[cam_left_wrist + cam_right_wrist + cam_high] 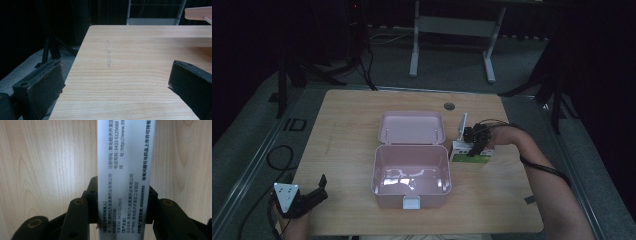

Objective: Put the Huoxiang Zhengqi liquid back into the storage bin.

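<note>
- Nearest us, our left gripper (pixel 314 192) rests wide apart at the worktop's (pixel 352 130) near left corner.
- Beyond sits the open pink box (pixel 411 175).
- Our right gripper (pixel 476 147) clamps the white-green carton (pixel 469 156) lying just right of the box.

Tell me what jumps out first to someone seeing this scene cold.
The open pink box sits mid-table, its lid flipped back and its inside bare. Just right of it, the right gripper is clamped on a white and green carton with black print along its side. The left gripper rests open at the table's near left corner.
</note>
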### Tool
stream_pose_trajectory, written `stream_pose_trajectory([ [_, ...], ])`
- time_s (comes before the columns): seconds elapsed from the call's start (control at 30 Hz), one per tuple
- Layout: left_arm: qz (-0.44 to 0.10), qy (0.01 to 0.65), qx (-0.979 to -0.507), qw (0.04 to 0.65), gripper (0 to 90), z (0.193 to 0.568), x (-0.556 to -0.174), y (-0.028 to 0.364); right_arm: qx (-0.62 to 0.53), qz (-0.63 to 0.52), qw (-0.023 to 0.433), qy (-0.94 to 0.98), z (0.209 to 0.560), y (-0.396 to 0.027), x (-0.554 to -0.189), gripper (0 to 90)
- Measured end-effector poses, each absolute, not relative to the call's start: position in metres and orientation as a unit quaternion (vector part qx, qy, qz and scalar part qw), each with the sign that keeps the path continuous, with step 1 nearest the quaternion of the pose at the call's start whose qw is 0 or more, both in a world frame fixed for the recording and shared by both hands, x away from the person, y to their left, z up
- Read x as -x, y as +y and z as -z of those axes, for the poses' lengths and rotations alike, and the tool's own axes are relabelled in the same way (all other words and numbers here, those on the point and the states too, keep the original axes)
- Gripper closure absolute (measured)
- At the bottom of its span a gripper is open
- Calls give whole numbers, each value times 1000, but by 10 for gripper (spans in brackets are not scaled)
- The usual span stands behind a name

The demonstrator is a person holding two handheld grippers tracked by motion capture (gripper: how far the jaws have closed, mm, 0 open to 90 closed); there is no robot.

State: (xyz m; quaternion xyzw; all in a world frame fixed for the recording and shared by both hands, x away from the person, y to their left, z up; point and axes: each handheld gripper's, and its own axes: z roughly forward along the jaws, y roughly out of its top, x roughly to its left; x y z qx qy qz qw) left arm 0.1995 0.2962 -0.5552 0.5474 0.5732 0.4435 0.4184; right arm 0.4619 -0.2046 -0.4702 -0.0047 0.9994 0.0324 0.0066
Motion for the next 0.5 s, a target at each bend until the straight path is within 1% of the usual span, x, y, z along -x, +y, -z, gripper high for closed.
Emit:
stream_pose_trajectory([
  [0.3, -445, 571, -548, 418, 2, 555, -199, 296, 20, -82, 2, 996, 463, -204, -454, 624],
  [0.5, -445, 572, -547, 419, 2, 555, -199, 296, 24, -63, -2, 998, 456, -199, -445, 624],
])
